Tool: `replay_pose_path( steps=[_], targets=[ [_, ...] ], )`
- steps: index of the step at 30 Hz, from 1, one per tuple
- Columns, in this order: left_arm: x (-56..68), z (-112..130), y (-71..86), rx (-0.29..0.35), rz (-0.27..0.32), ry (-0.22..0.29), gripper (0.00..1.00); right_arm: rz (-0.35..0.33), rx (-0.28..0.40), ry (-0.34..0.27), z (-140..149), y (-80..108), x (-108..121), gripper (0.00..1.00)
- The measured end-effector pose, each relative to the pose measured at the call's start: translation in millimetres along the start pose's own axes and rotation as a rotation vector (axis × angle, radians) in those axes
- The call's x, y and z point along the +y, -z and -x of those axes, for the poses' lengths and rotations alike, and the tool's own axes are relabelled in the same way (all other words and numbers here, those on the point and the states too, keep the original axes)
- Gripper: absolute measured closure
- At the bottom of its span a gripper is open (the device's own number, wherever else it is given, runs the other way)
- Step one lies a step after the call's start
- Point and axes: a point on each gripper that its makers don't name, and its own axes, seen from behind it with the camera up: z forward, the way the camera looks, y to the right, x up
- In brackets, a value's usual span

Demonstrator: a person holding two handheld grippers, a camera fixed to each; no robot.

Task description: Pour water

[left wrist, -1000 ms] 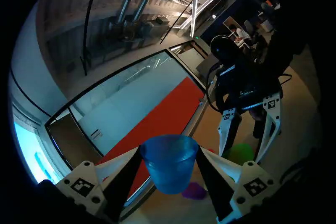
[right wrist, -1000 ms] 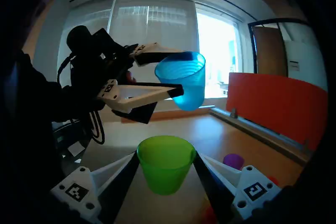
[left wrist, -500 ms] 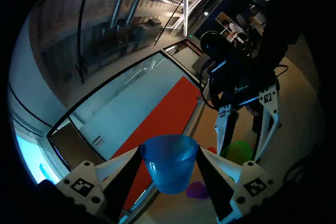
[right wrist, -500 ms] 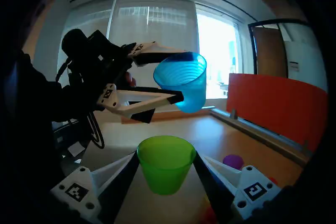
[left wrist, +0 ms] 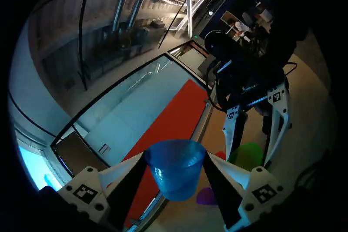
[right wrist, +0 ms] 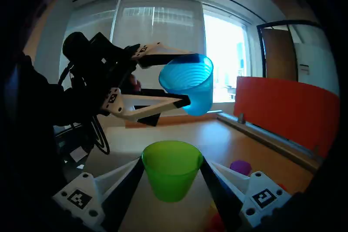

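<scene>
My left gripper (left wrist: 176, 173) is shut on a translucent blue cup (left wrist: 175, 169), held up in the air and tipped onto its side. In the right gripper view that blue cup (right wrist: 188, 83) hangs above and behind the green cup, mouth turned toward the camera, pinched by the left gripper (right wrist: 185, 77). My right gripper (right wrist: 172, 175) is shut on an upright green cup (right wrist: 172, 169), held low over the wooden table (right wrist: 226, 145). In the left gripper view the green cup (left wrist: 248, 156) sits between the right gripper's white fingers (left wrist: 278, 123).
A purple cup (right wrist: 240, 166) lies on the table to the right, also seen as the purple cup (left wrist: 206, 196) in the left gripper view. Red and yellow objects (right wrist: 215, 220) sit near the bottom. An orange-red panel (right wrist: 287, 110) lines the table's right side. Bright windows (right wrist: 222, 53) lie behind.
The left gripper has tipped the blue cup slightly further; its mouth faces the right camera more. The green cup stays still.
</scene>
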Motion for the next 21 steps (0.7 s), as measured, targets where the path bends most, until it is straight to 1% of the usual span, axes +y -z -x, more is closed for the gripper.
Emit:
replay_pose_path(
  steps=[21],
  targets=[
    [0.9,5.0,0.6,-0.004,-0.002,-0.038,0.13,-0.004,-0.001,0.004,-0.9,-1.3,-1.9,0.07]
  ],
)
